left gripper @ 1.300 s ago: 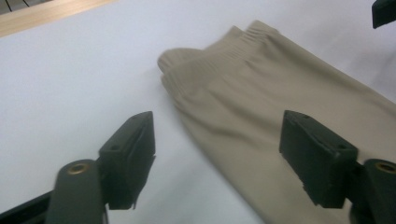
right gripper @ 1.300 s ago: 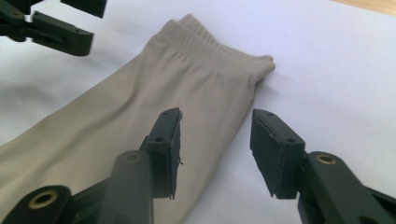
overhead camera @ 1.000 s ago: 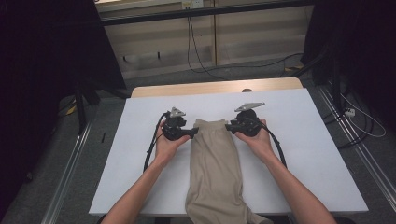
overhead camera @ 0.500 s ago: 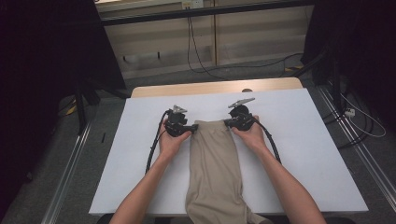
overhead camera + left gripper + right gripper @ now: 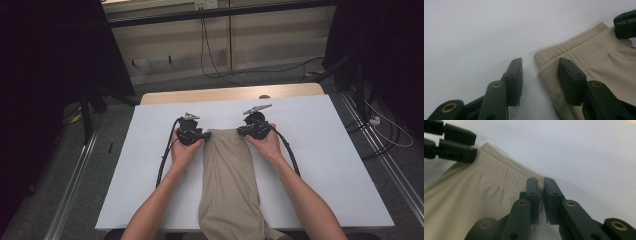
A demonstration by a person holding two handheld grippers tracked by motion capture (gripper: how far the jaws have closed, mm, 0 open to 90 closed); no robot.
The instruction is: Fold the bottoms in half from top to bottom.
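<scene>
While the high view sets out the whole scene, a folded beige knit garment with a ribbed waistband (image 5: pixel 227 185) lying lengthwise down the middle of the white table top (image 5: pixel 325 150), its near end hanging over the edge by the person, the gripper views give the detail at the waistband. From above, the left gripper (image 5: pixel 192 134) sits at the garment's far left corner and the right gripper (image 5: pixel 253 129) at its far right corner, each held in a hand with the forearms running along either side of the cloth; whether the jaws are parted cannot be told from there.

Seen along the left gripper (image 5: pixel 540 72), the jaws stand well apart: one rests on the bare white surface, the other lies on the edge of the beige fabric (image 5: pixel 599 57), and the cloth's corner sits in the gap between them, ungripped. At the upper right of that view the other tool's dark jaw tip touches the opposite corner.

Looking along the right gripper (image 5: pixel 541 200), the jaws are nearly together with only a thin slit between, closed at the waistband's corner; the ribbed band (image 5: pixel 486 182) runs away to the upper left, where the left gripper's jaws (image 5: pixel 456 143) meet the far corner. Whether fabric is truly pinched between the pads is hard to tell.
</scene>
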